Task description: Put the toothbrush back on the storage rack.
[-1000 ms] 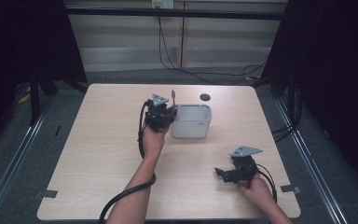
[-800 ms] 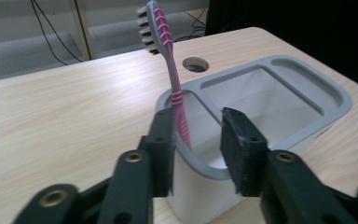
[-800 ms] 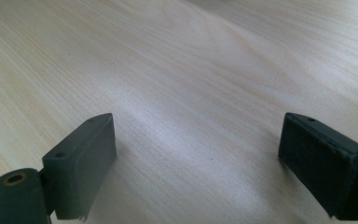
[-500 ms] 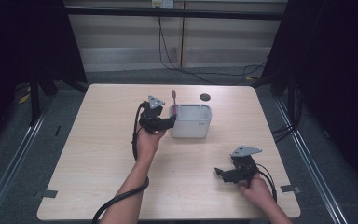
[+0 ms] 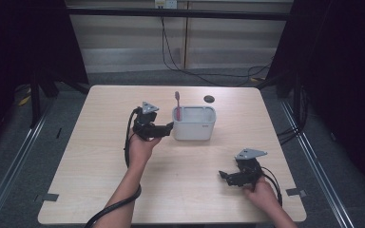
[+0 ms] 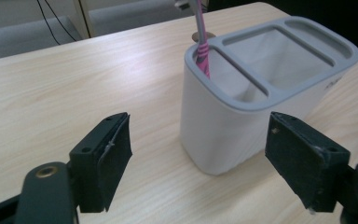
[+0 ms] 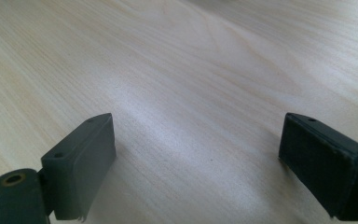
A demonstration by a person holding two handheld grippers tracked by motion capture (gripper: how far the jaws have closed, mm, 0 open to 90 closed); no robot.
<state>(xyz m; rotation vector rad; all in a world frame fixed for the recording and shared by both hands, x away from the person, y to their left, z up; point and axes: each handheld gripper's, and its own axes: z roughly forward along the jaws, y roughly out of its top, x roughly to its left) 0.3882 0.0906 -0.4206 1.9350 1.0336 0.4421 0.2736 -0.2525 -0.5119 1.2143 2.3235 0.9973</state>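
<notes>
A white holder with a grey slotted top [image 5: 195,123] [image 6: 242,107] stands near the middle of the wooden table [image 5: 100,156]. A pink toothbrush [image 5: 177,105] [image 6: 202,42] stands upright in its left-hand slot. My left gripper [image 5: 164,130] [image 6: 200,163] is open just left of the holder, its jaws apart and empty, a short way from the holder's wall. My right gripper [image 5: 225,176] [image 7: 196,158] rests low over bare wood near the front right of the table, open, with nothing between its jaws.
A small dark round disc [image 5: 209,99] lies on the table behind the holder. Black cables [image 5: 128,142] trail from both grippers. Dark curtains and frame rails flank the table; cables hang at the back wall.
The left gripper has drawn back to the left, away from the holder, leaving the toothbrush standing in it. The right gripper has stayed put.
</notes>
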